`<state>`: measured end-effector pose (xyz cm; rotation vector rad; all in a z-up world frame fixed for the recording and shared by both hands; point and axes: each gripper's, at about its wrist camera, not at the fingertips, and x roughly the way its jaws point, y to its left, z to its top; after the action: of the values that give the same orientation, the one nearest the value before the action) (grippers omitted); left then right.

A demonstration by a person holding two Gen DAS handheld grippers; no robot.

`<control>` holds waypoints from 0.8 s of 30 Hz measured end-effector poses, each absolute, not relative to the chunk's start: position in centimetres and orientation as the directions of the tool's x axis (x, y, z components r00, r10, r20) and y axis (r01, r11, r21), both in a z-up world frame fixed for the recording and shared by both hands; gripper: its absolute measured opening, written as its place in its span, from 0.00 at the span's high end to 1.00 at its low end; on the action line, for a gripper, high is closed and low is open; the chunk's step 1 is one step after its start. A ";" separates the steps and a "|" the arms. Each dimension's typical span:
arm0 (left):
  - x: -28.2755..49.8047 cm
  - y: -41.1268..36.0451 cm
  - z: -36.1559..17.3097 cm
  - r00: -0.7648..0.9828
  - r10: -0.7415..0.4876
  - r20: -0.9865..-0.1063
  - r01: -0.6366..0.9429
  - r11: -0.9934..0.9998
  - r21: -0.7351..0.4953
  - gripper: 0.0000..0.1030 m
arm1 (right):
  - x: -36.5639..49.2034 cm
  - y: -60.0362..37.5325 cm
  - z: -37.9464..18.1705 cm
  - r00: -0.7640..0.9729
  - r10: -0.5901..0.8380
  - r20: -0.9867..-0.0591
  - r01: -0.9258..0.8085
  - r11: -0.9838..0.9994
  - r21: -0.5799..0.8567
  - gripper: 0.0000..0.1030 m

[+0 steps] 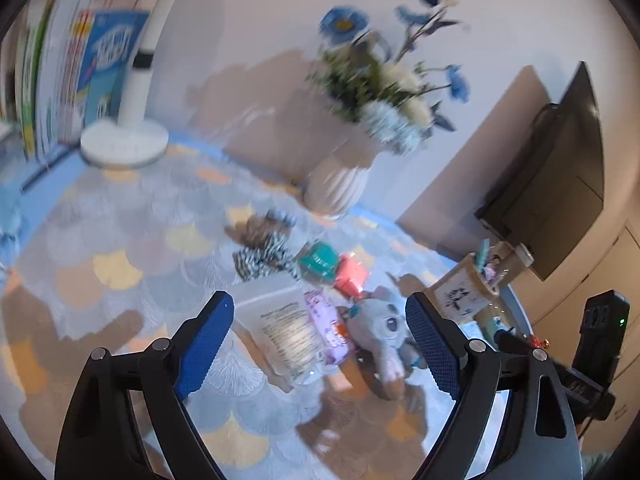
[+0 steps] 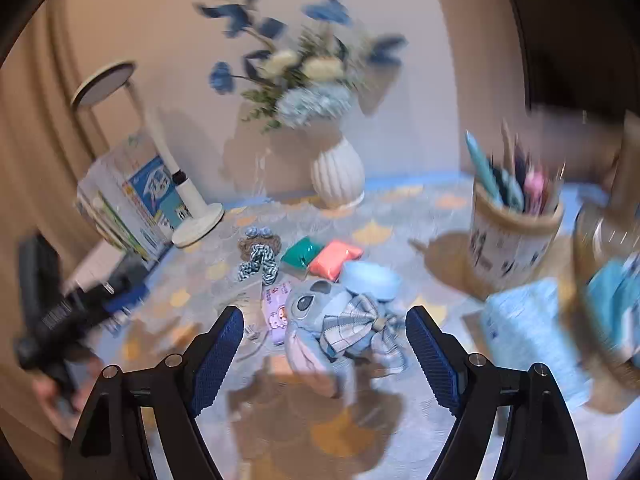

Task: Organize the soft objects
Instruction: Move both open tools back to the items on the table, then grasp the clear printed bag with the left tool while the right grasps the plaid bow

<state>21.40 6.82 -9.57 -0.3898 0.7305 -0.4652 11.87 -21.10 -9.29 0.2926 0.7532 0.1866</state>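
Observation:
A blue-grey plush toy (image 2: 320, 316) with a checked bow lies on the patterned tablecloth, just ahead of my open, empty right gripper (image 2: 324, 320). It also shows in the left wrist view (image 1: 384, 328), ahead and right of my open, empty left gripper (image 1: 320, 320). Beside it lie a purple tissue pack (image 2: 276, 312), a clear packet with a printed label (image 1: 284, 332), a teal pouch (image 2: 300, 254), a coral pouch (image 2: 336, 260), striped hair ties (image 2: 258, 266) and a blue bowl-like object (image 2: 370, 278).
A white ribbed vase (image 2: 338, 174) of blue and white flowers stands at the back. A pen cup (image 2: 512, 224) stands right, a blue tissue pack (image 2: 532, 332) in front of it. A white lamp base (image 2: 198, 220) and books (image 2: 132, 200) stand left. A black monitor (image 1: 560, 168) hangs right.

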 end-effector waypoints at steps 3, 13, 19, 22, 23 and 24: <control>22.8 6.4 -12.0 0.627 -0.522 -0.578 0.222 0.831 -0.510 0.15 | 13.1 -21.8 -10.2 0.706 0.239 -0.667 -0.035 0.952 0.303 0.20; 24.7 4.1 -18.6 0.567 -0.478 -0.671 0.097 0.848 -0.521 0.15 | 17.3 -23.3 -16.9 0.588 0.268 -0.763 0.025 0.937 0.349 0.20; 25.2 2.7 -19.2 0.593 -0.410 -0.693 0.099 0.891 -0.443 0.18 | 17.2 -22.7 -17.9 0.632 0.266 -0.728 -0.008 0.941 0.337 0.43; 25.0 2.2 -19.2 0.605 -0.380 -0.699 0.103 0.909 -0.404 0.58 | 16.9 -22.0 -17.6 0.653 0.252 -0.714 -0.036 0.952 0.304 0.57; 25.0 2.0 -19.3 0.606 -0.376 -0.701 0.110 0.912 -0.395 0.60 | 16.8 -21.7 -17.6 0.662 0.245 -0.709 -0.047 0.957 0.287 0.60; 25.0 1.7 -19.4 0.591 -0.394 -0.703 0.131 0.908 -0.399 0.62 | 16.5 -21.3 -17.4 0.675 0.234 -0.700 -0.061 0.963 0.262 0.63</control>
<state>24.99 1.73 -19.44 -0.3222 0.8897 -0.3115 16.48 -21.29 -17.44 0.2253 0.8143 0.1673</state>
